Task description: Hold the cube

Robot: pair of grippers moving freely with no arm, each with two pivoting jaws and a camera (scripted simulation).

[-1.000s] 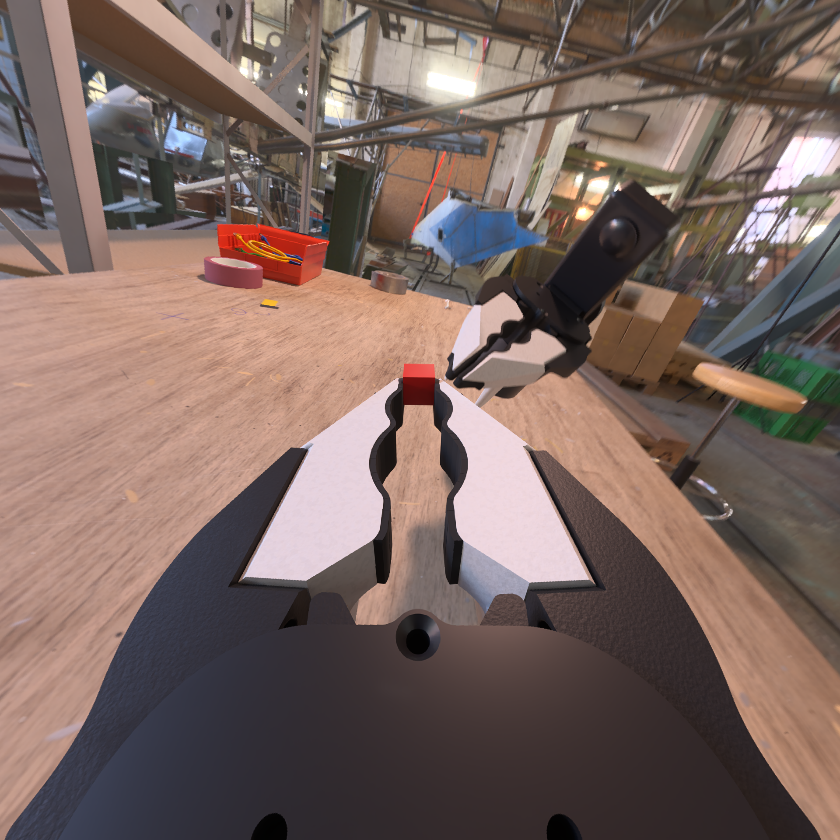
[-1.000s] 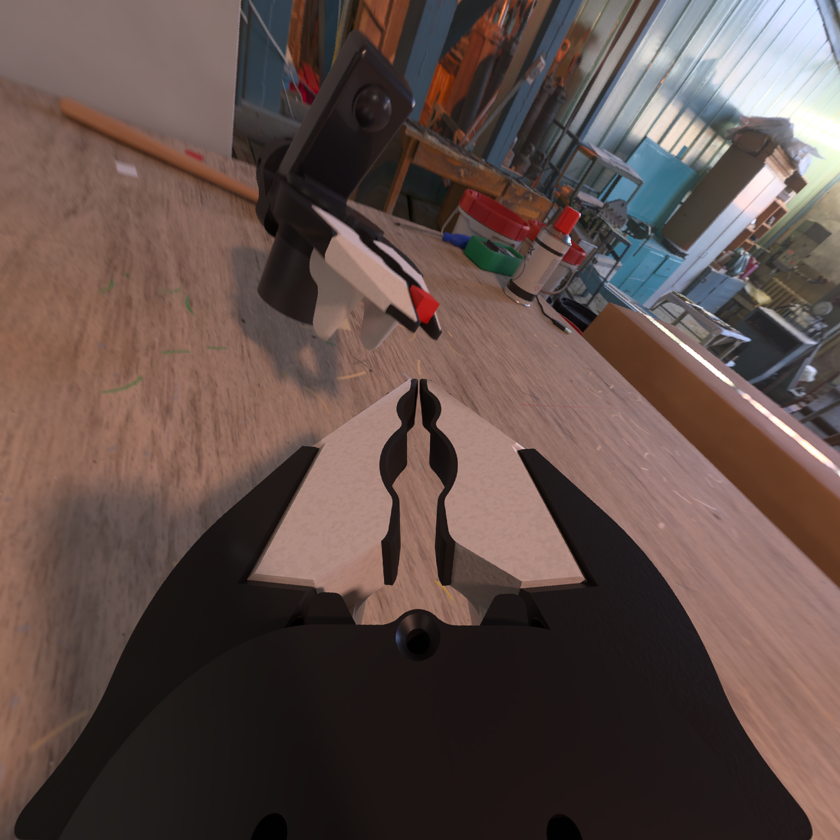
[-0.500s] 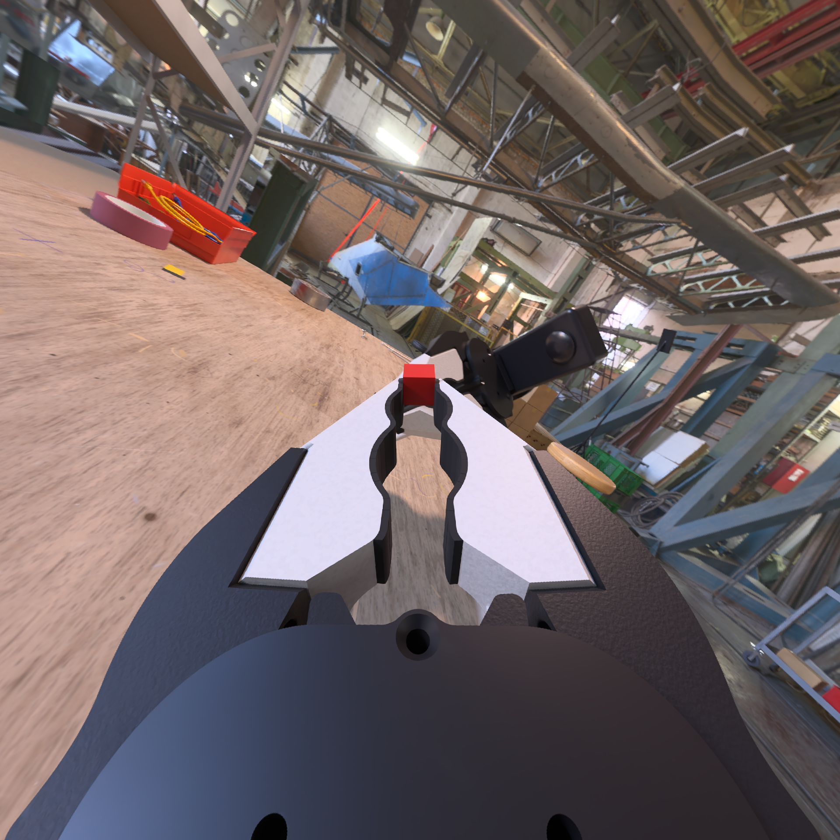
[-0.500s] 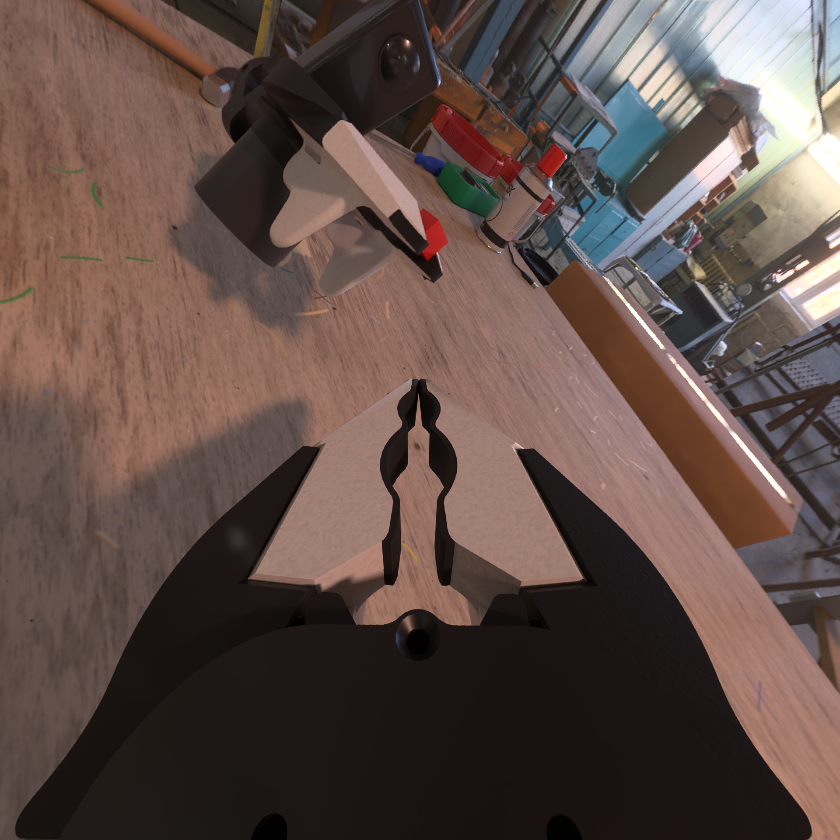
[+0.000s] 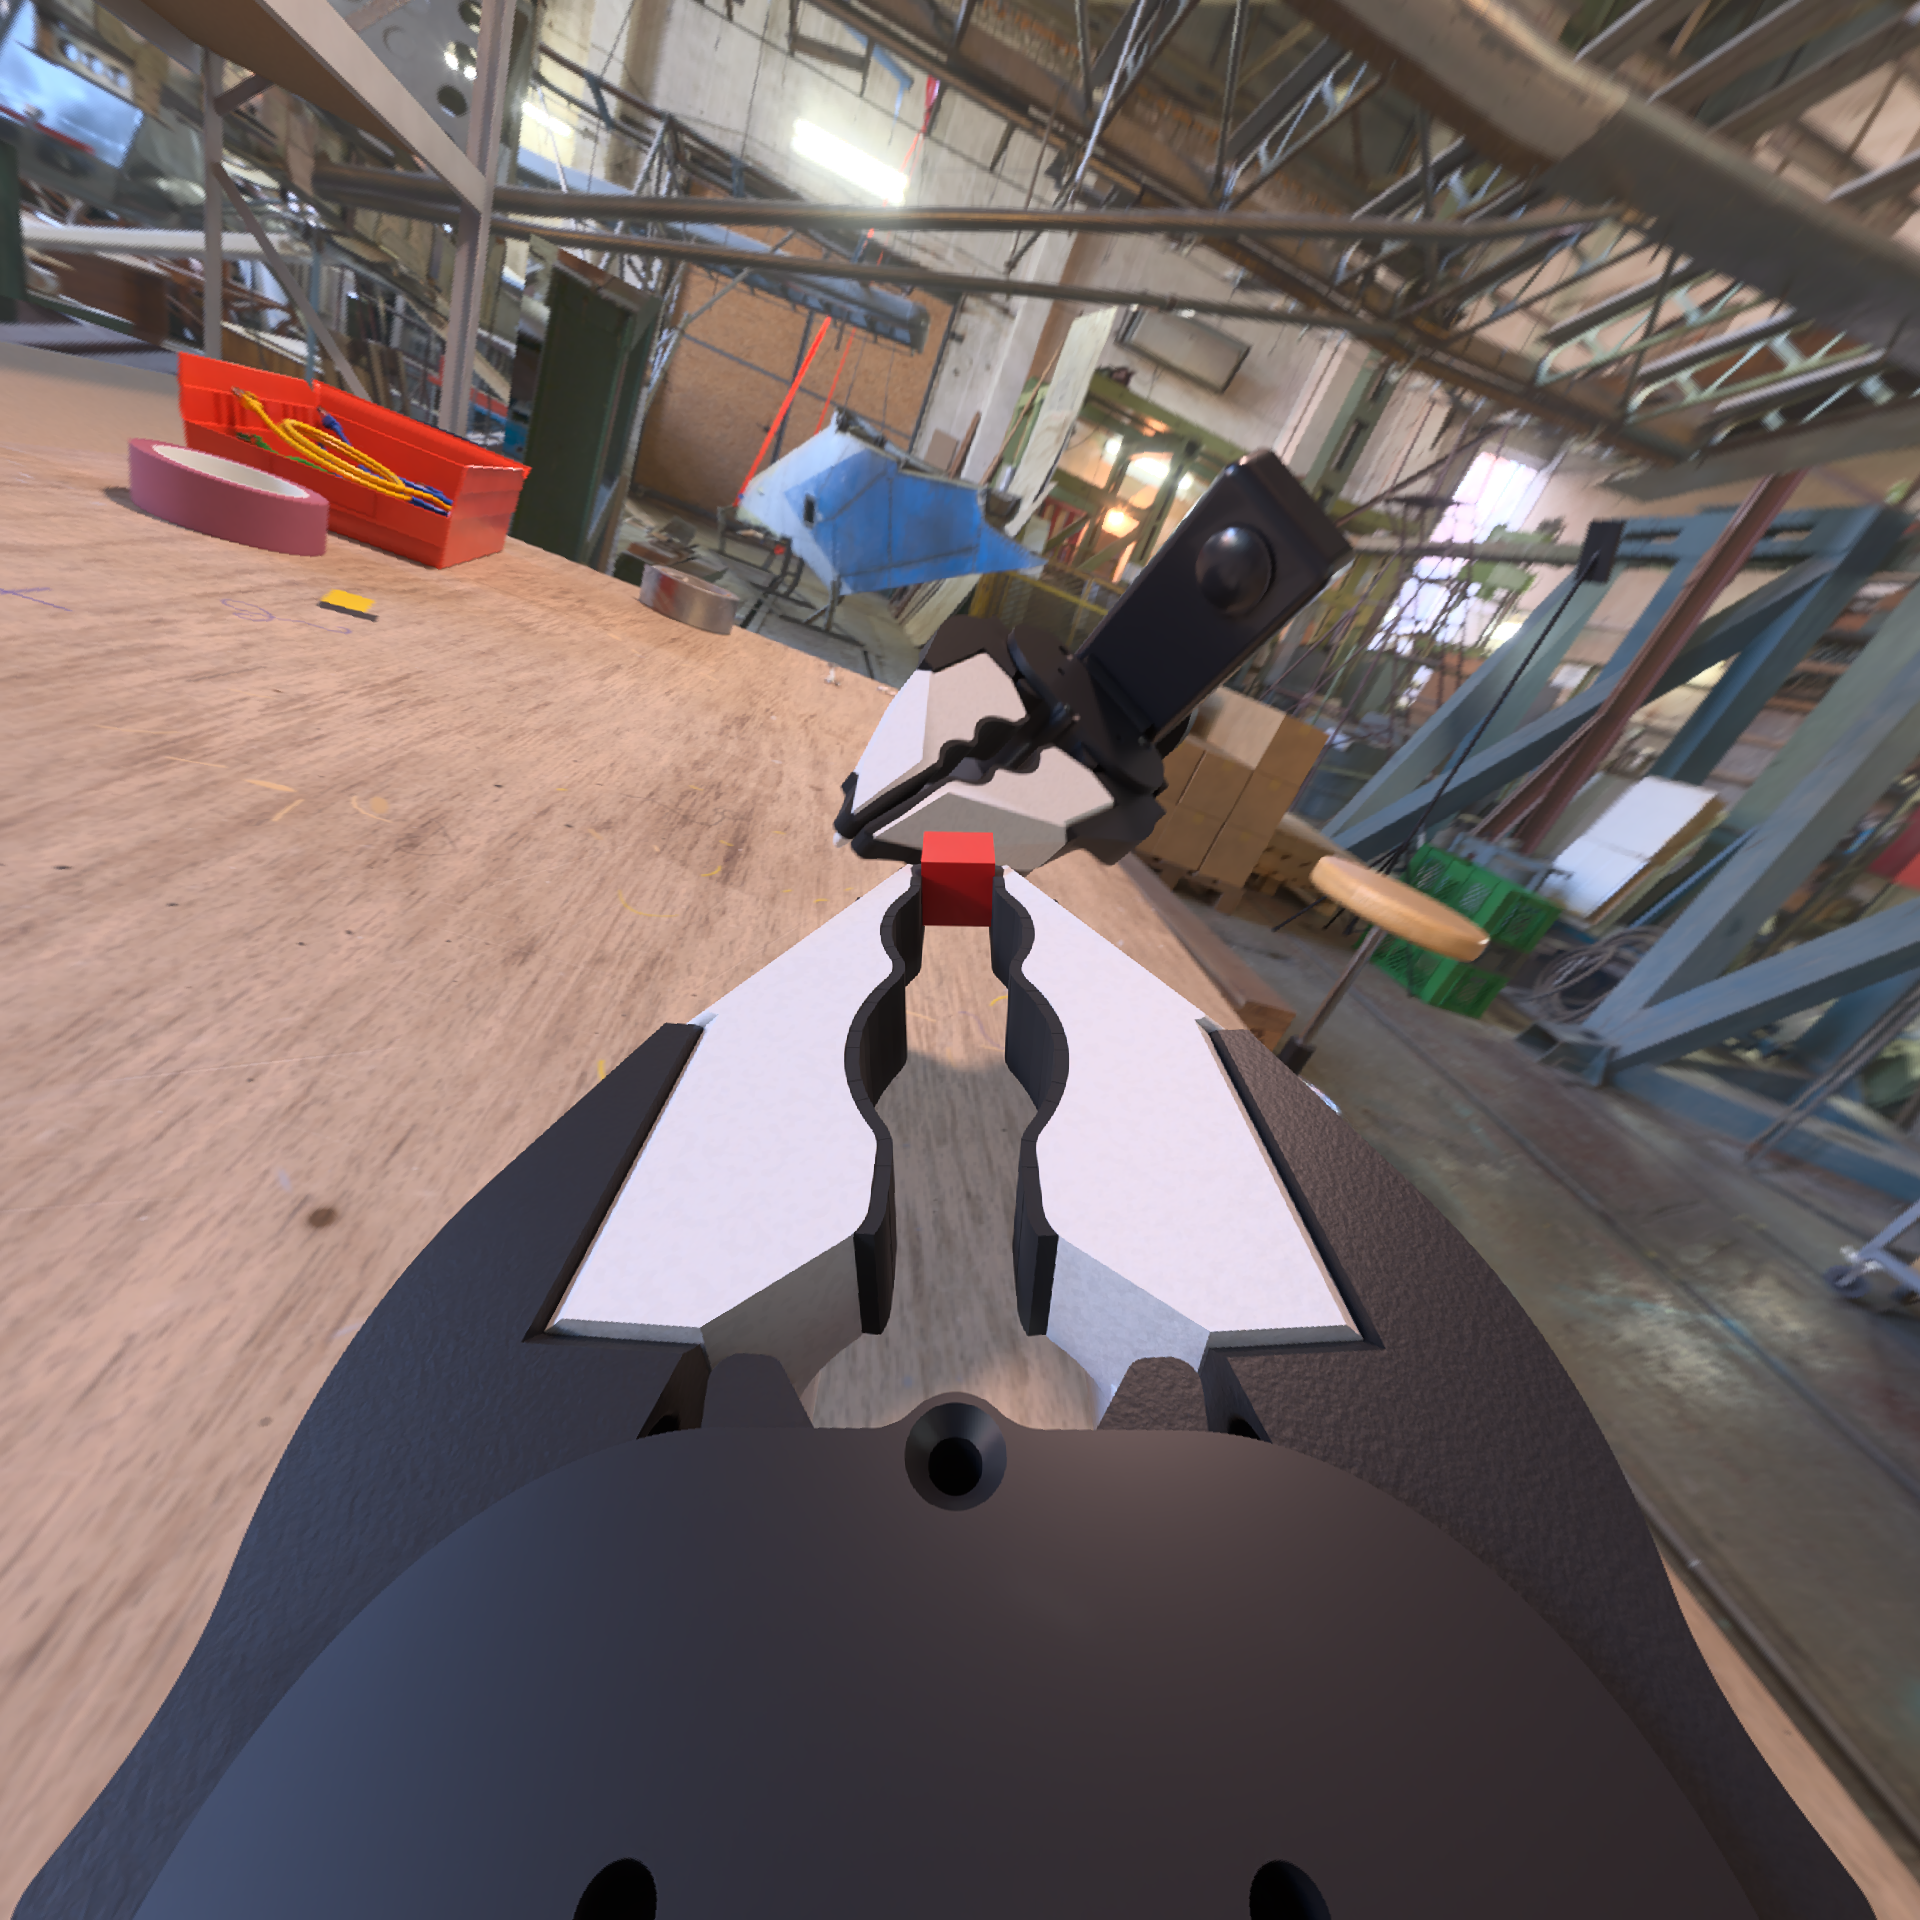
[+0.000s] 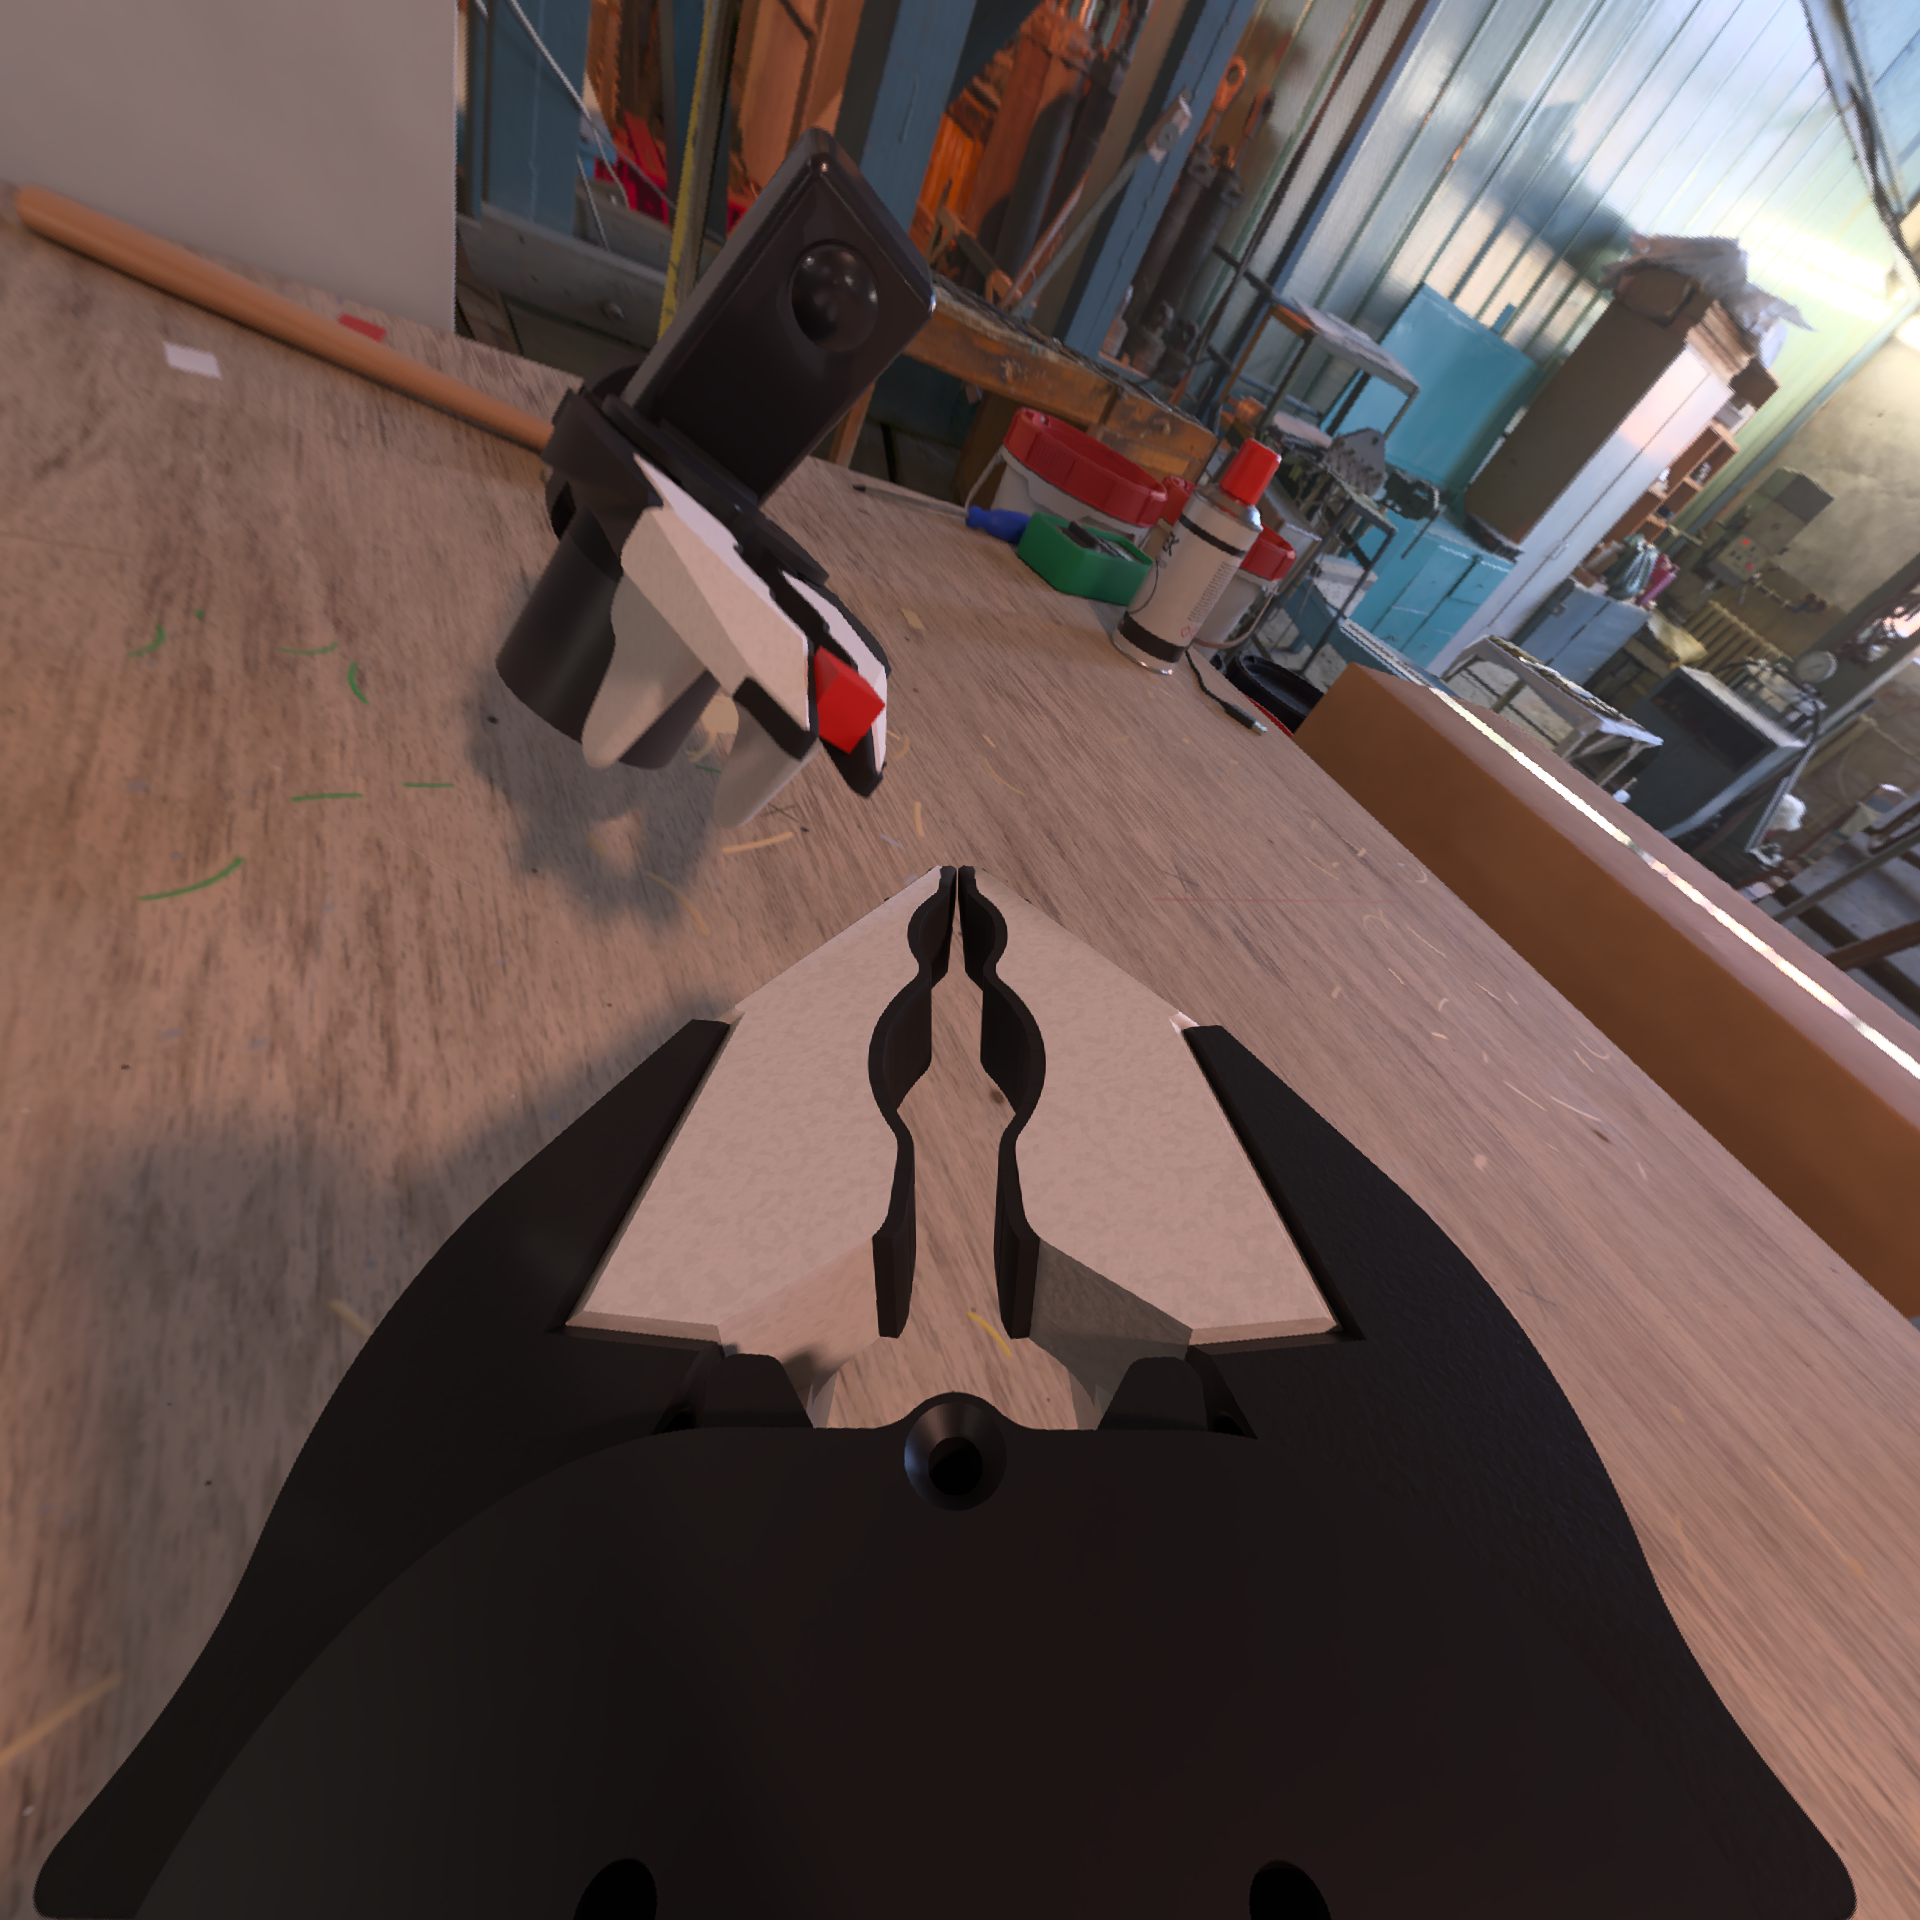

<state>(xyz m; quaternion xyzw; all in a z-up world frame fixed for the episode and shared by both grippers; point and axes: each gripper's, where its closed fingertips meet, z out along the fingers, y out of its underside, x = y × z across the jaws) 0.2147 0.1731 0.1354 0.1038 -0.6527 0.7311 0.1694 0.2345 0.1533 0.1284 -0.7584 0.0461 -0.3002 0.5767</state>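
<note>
Cube (image 5: 957, 881), small and red, pinched at the very tips of the left gripper (image 5: 957, 894), clear of the wooden workbench (image 5: 312, 883) and so already held as the task asks, by the look of it. Gripped only at the tips, probably because so small a block fits nowhere deeper between the fingers.

From left to right in the left wrist view: pink tape roll (image 5: 223, 506), red bin (image 5: 353, 473) of coloured wires behind it, a small yellow scrap (image 5: 346, 602), a grey tape roll (image 5: 688, 597), then the right gripper (image 5: 862, 826) hanging just beyond the cube, tips pressed together on nothing. Kept close, perhaps, to help if needed; empty all the same.

In the right wrist view: a wooden handle (image 6: 260, 312) at far left, the left gripper with the cube (image 6: 847, 701) above its shadow, then tubs with red lids (image 6: 1081, 483), a green case (image 6: 1081, 561) and a spray can (image 6: 1195, 561).

Markings on the can too small to read; no other legible writing.
</note>
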